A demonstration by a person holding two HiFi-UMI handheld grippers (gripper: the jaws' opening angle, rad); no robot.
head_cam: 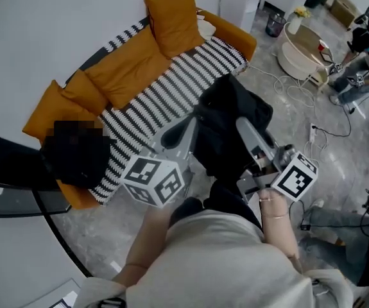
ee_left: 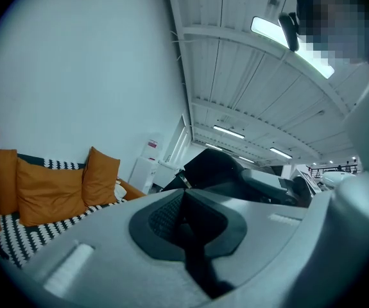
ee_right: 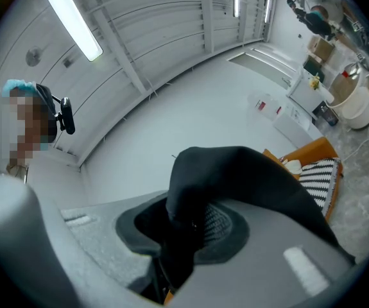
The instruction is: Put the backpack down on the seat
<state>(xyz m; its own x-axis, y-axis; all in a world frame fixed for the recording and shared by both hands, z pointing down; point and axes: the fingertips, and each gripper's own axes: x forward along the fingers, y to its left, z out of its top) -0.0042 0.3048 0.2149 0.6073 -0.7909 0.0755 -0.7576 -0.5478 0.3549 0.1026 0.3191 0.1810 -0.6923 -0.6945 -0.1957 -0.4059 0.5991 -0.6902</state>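
A black backpack (head_cam: pixel 229 127) hangs between my two grippers above the grey floor, just in front of the sofa. My left gripper (head_cam: pixel 174 135) reaches its left side; in the left gripper view the left gripper (ee_left: pixel 187 226) is shut on a black strap, and the backpack (ee_left: pixel 216 169) bulges beyond it. My right gripper (head_cam: pixel 247 130) holds the pack's right side; in the right gripper view black backpack fabric (ee_right: pixel 235 178) folds over the right gripper (ee_right: pixel 184 226) and is pinched there. The striped sofa seat (head_cam: pixel 171 95) lies past the pack, to its left.
Orange cushions (head_cam: pixel 129 66) line the sofa back. A dark bulky thing (head_cam: pixel 75 159) lies on the sofa's left end. A white round tub (head_cam: pixel 303 53), loose cables (head_cam: pixel 293 92) and a power strip (head_cam: pixel 312 133) are on the floor at right. A person (head_cam: pixel 364 56) crouches far right.
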